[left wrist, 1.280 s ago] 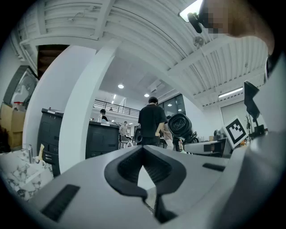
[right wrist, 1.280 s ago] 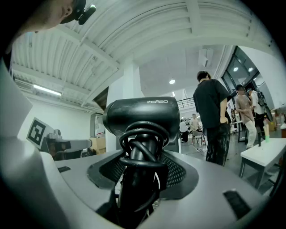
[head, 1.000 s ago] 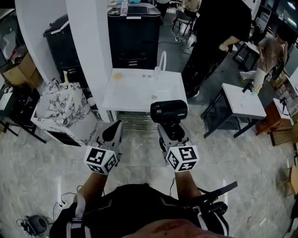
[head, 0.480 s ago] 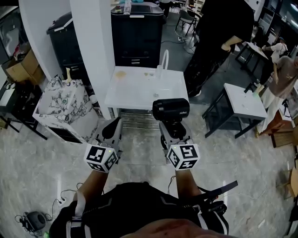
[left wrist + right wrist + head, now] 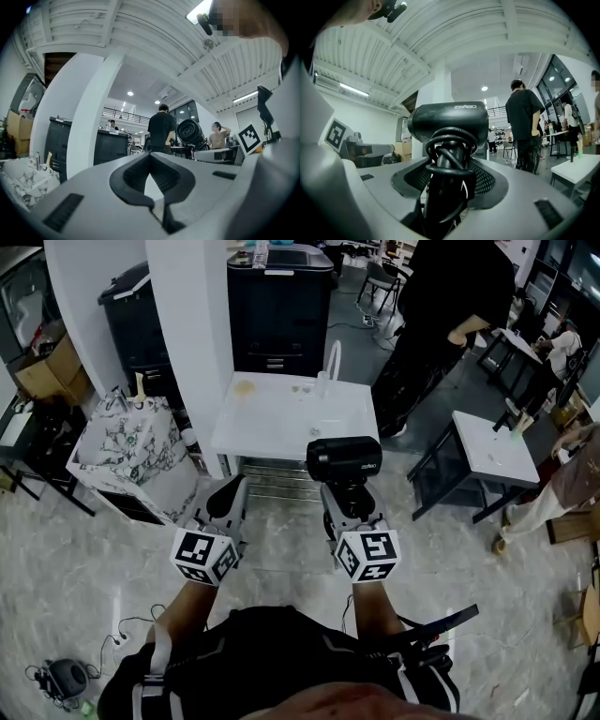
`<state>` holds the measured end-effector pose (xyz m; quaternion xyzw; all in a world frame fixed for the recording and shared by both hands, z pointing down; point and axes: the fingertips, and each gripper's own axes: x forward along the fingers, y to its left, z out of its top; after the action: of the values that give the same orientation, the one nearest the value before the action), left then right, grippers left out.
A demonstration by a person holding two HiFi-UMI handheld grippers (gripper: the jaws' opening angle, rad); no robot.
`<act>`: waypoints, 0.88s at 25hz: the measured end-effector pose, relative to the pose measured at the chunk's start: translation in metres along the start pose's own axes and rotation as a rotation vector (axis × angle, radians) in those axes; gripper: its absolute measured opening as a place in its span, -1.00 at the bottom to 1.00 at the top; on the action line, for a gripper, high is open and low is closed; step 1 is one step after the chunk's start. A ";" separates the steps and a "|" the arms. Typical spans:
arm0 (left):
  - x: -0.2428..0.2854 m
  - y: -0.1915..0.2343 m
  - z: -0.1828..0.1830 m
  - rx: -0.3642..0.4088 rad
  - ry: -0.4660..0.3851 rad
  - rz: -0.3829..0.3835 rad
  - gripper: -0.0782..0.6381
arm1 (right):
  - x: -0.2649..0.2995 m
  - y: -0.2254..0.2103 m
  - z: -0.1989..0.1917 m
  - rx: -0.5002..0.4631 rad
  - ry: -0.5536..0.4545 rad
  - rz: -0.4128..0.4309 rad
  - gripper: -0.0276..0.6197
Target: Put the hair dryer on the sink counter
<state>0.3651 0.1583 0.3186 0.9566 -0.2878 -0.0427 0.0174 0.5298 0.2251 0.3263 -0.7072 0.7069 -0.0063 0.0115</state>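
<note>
Head view: hair dryer (image 5: 344,457) was up in air, upright, cord wound round handle, right gripper (image 5: 347,501) clamped on that handle. Left gripper (image 5: 225,502) was pinched together on nothing, hanging alongside. Sink counter (image 5: 272,427) sat just ahead, white top mostly bare. Looked like carry step to me. Next move probably needed reach forward, lower onto flat part clear of faucet (image 5: 329,354), then release.
</note>
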 end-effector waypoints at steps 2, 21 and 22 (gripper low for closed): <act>0.002 -0.001 0.001 0.006 0.001 0.013 -0.77 | 0.001 -0.004 0.003 0.001 -0.007 0.004 -0.15; -0.110 0.071 0.010 0.060 0.003 0.287 -0.77 | 0.042 0.111 0.006 0.032 -0.026 0.306 -0.15; -0.122 0.079 0.012 0.060 -0.001 0.297 -0.77 | 0.046 0.124 0.005 0.034 -0.024 0.315 -0.15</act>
<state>0.2196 0.1595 0.3197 0.9035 -0.4273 -0.0317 -0.0052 0.4056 0.1796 0.3177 -0.5874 0.8086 -0.0077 0.0327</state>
